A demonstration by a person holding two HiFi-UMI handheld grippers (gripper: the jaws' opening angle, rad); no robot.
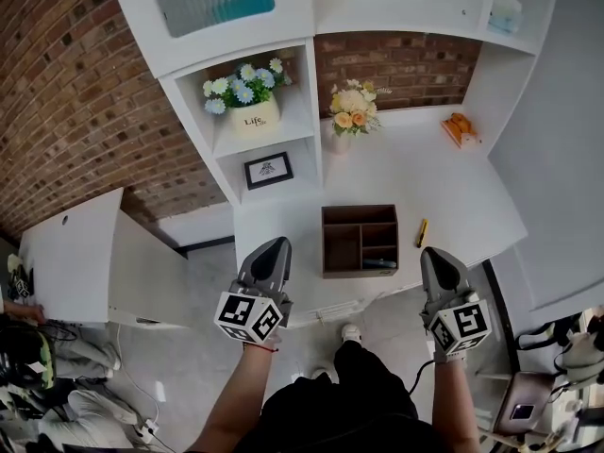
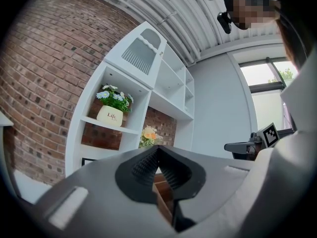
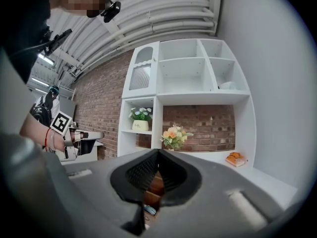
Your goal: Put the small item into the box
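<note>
With my left gripper (image 1: 275, 246) and right gripper (image 1: 436, 254) both closed on nothing, I hovered over the white desk (image 1: 444, 187) holding the brown box (image 1: 360, 241), backed by white shelves (image 1: 236, 41) and a brick wall (image 1: 66, 83).

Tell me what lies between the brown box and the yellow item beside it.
Nothing: the head view shows only bare white desk between the brown box and the yellow item.

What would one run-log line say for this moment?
left gripper: shut, empty | right gripper: shut, empty | yellow item: on desk, right of box | dark item: in box
</note>
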